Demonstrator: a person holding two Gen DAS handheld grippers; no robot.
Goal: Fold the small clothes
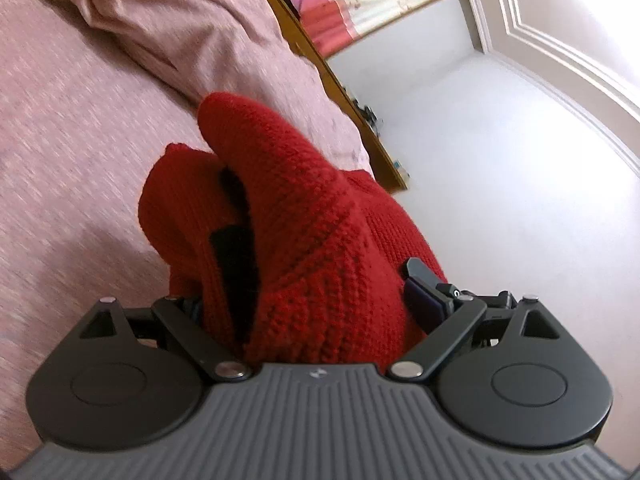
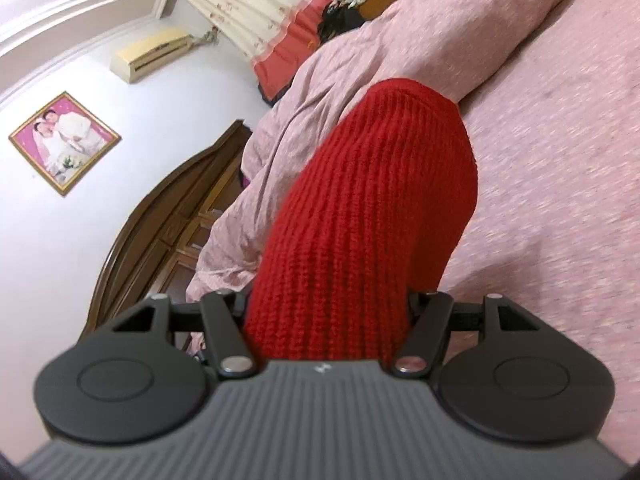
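Red knitted wool fills the middle of both views: the red knit garment (image 1: 304, 240) is lifted above the pink bedspread (image 1: 80, 160), which serves as the landmark, and it is draped over the fronts of both tools. On the left, the left gripper (image 1: 320, 292) is mostly buried in the knit; one dark finger (image 1: 234, 256) shows in a fold and the other finger (image 1: 424, 292) stands clear at the far side, so the tongs look fairly wide with cloth bunched between them, though whether they truly pinch it cannot be told. Beyond the garment, the rumpled quilt (image 1: 168, 20) lies on the far part of the bedspread. On the right, the right gripper (image 2: 328, 320) has its fingers wholly hidden beneath a ribbed stretch of the same knit (image 2: 372, 208), so its opening cannot be told; the cloth hangs over it, above the bedspread (image 2: 560, 200) and near the quilt (image 2: 320, 88). Judging by this, the folding is at an early or middle stage: the piece is off the bedspread and bunched, no tidy flat fold is visible, and laying out, folding and setting down seem left to do.
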